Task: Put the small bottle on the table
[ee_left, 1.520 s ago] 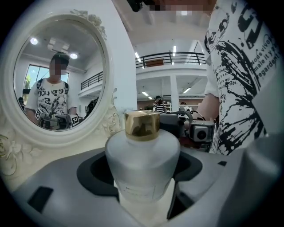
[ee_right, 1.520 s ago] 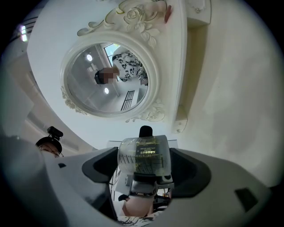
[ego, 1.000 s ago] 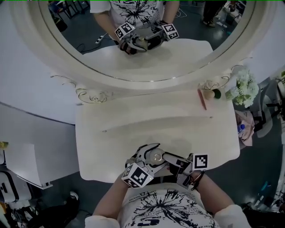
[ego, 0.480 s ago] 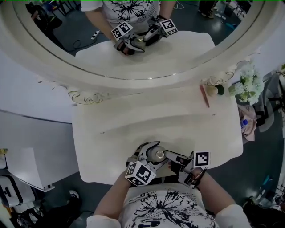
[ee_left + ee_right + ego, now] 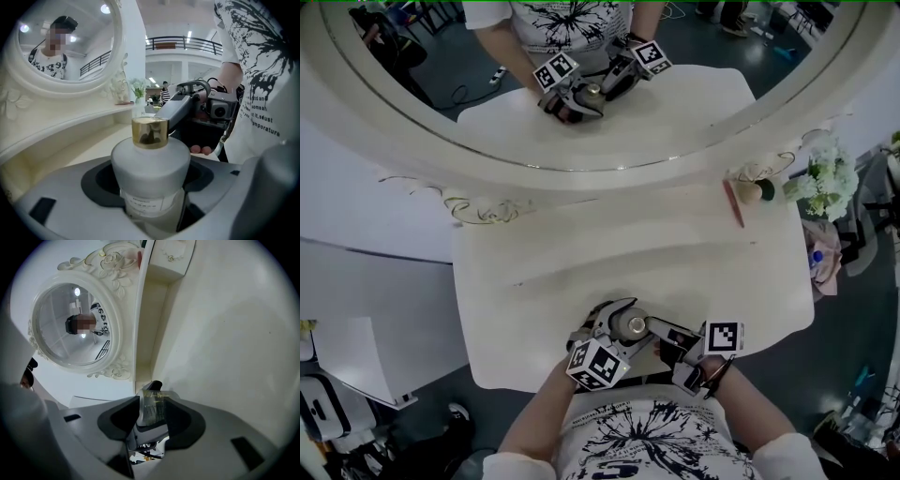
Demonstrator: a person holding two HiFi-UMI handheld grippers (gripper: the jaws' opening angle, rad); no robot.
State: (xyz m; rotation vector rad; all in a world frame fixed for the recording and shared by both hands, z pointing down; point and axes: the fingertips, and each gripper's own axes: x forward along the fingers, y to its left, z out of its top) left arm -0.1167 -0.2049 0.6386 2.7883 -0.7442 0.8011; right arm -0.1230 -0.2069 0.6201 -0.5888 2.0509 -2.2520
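Two tools are locked together at the near edge of the pale surface (image 5: 628, 239), right in front of the person's printed shirt (image 5: 647, 436). Left tool (image 5: 150, 190) has its jaws clamped on the white body of the small bottle (image 5: 150, 161), gold cap (image 5: 150, 132) poking out past them. Over comes the right tool (image 5: 153, 414) from the other side, jaws closing on that cap, and its own view has the cap wedged squarely between the dark pads, both sides looking to be in contact. So the bottle sits between the two tools, up off the far part of the surface; whether its base touches down, I can't tell. Behind, the big oval mirror (image 5: 581, 84) reflects the pair. Far right corner: white flowers (image 5: 820, 183) and a slim red stick (image 5: 732, 203), well apart from the action.
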